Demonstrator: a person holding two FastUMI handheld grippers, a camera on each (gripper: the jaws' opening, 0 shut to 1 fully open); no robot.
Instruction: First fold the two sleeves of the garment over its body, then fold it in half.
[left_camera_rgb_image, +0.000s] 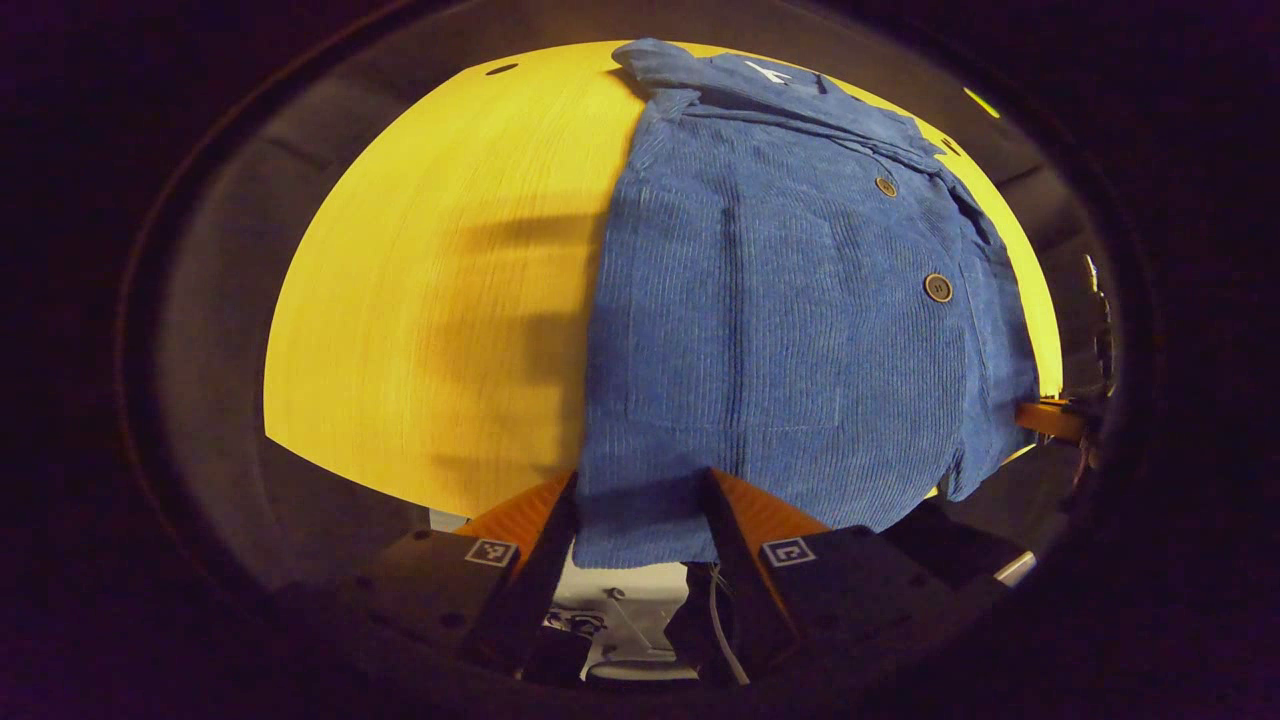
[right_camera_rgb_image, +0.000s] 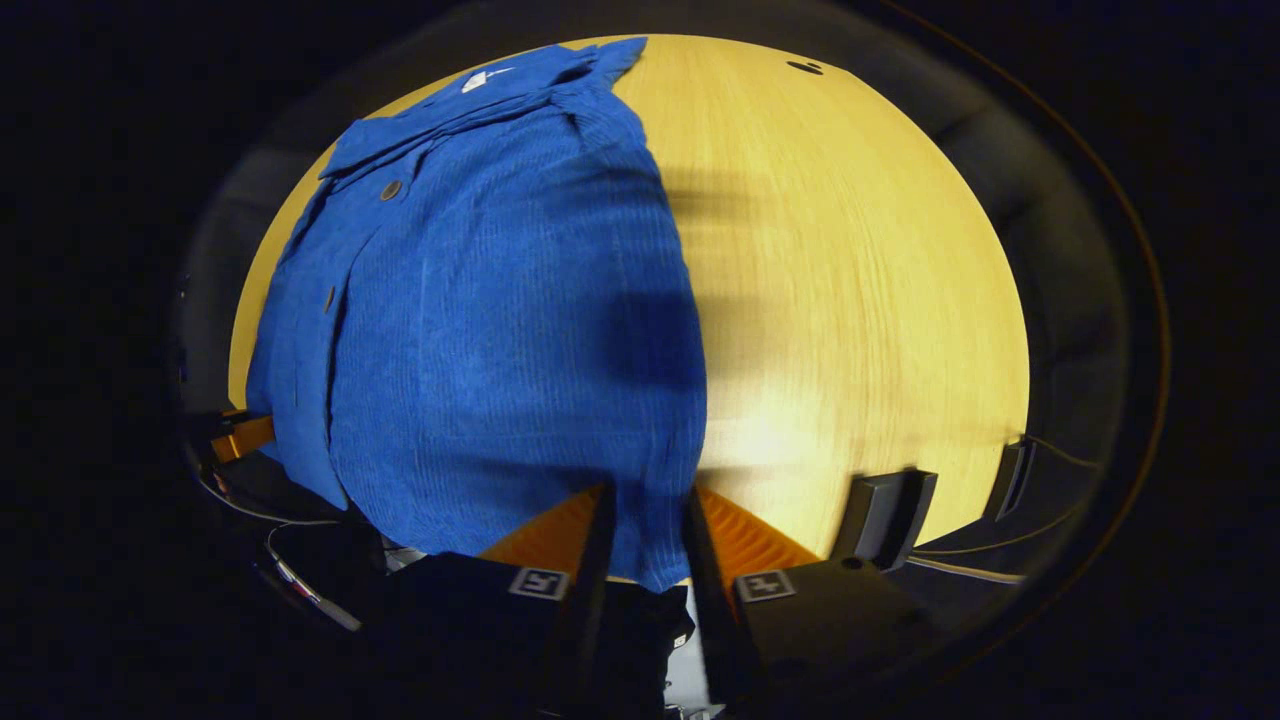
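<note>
The blue corduroy garment (left_camera_rgb_image: 780, 330) lies flat on the yellow wooden table (left_camera_rgb_image: 430, 300), and both sleeves seem already folded over the body, because no sleeve sticks out to the side. In the left gripper view the garment takes the centre and right of the frame, with its collar (left_camera_rgb_image: 700, 75) at the top and its hem at the bottom edge. In the right gripper view the garment (right_camera_rgb_image: 480, 320) takes the left and centre, again with the collar (right_camera_rgb_image: 480, 85) at the top.

The left gripper (left_camera_rgb_image: 640, 520) has the hem cloth between its two fingers, and the gap between them is still rather wide, so I cannot tell if both fingers really press on the cloth. The right gripper (right_camera_rgb_image: 645, 535) has its fingers much closer together, with a narrow strip of the hem corner pinched between them; I judge it is gripping the garment.

The relation that matters for the coming move is this: the long axis of the garment runs straight away from both grippers, from the hem near them up to the collar far from them. Each gripper stands at one hem corner, equally near. So the fold in half probably needs both to lift the hem and carry it forward toward the collar together, keeping level so the edge does not skew.
</note>
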